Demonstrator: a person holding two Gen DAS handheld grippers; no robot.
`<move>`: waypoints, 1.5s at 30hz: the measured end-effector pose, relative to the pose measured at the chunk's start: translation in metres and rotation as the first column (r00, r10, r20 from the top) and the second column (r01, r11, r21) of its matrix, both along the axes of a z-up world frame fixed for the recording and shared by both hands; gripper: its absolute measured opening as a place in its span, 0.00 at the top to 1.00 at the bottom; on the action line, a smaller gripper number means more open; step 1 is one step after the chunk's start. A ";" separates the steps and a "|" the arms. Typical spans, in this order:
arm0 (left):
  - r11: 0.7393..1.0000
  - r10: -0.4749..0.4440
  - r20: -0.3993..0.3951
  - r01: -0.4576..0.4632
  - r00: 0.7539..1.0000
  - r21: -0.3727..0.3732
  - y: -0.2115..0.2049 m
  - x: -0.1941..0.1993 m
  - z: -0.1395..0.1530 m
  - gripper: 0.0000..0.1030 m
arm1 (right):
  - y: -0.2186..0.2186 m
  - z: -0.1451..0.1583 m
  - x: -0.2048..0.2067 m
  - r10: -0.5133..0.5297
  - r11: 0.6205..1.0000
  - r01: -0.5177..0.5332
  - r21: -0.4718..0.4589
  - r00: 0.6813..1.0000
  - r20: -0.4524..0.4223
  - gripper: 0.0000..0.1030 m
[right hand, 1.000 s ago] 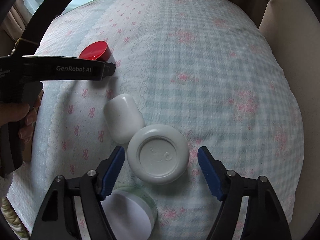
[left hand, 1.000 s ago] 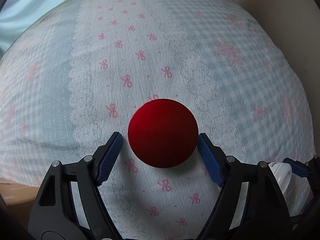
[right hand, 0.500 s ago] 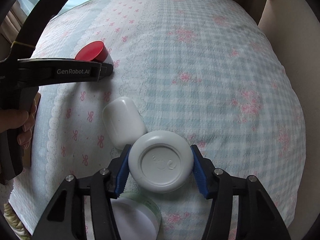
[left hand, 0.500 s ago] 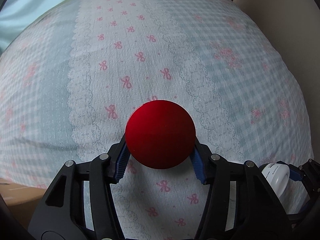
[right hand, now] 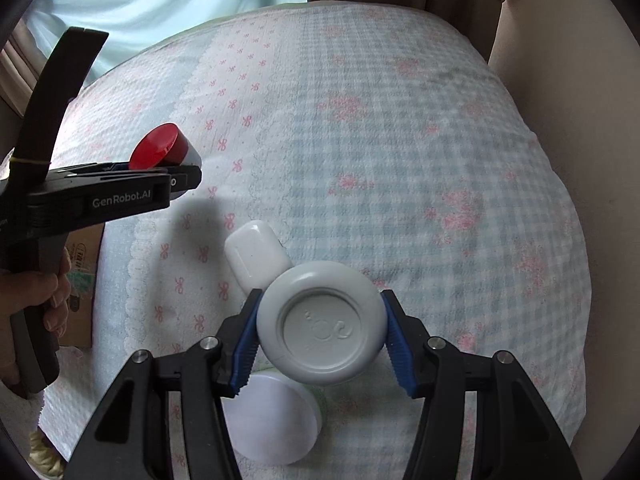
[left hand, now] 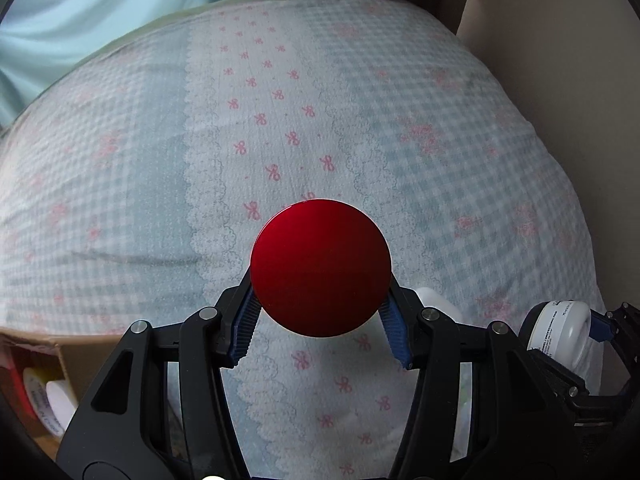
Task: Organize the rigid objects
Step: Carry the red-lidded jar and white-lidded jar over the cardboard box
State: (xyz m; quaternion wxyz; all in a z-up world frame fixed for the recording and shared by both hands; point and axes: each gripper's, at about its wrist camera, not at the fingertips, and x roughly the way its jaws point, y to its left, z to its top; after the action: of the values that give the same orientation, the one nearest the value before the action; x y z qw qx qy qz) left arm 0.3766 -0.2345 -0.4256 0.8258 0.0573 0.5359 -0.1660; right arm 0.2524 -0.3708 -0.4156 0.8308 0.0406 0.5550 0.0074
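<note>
Both grippers are loaded at once. The left gripper (left hand: 321, 326) clamps a red-lidded jar (left hand: 321, 268) by its sides, held clear above the bed (left hand: 440, 160); the right gripper (right hand: 320, 342) pinches a grey-white jar (right hand: 322, 328) the same way, just above the bed's checked cover. Two pieces are left on the bed: a white capsule-shaped container (right hand: 256, 256) lying just beyond the grey-white jar, and a white-lidded green tub (right hand: 276, 420) beneath the right gripper. Off the bed's near-left edge sits a cardboard box (left hand: 52, 364) with a few containers already inside, probably the destination. By that reading the sorting is partway: some stowed, two in hand, two waiting.
</note>
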 end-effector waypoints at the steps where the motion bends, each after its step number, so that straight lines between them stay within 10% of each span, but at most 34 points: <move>1: 1.000 0.003 0.016 -0.003 1.000 -0.007 0.002 -0.006 0.012 0.51 | 0.000 0.009 -0.004 -0.002 1.000 0.002 0.001 1.000 0.009 0.49; 21: 0.986 0.128 0.108 -0.115 0.986 -0.116 0.103 -0.148 0.251 0.51 | 0.051 0.221 -0.070 0.057 0.996 -0.066 0.062 0.989 0.133 0.49; 45: 0.986 0.138 0.112 -0.126 0.984 -0.111 0.333 -0.175 0.247 0.51 | 0.275 0.254 -0.052 0.144 0.985 -0.156 0.067 0.976 0.165 0.49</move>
State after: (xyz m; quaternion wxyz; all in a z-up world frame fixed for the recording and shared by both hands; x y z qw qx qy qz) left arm 0.2014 0.0981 -0.1789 0.8674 -0.0114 0.4789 -0.1345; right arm 0.2000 -0.0963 -0.1616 0.8673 0.0310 0.4876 0.0955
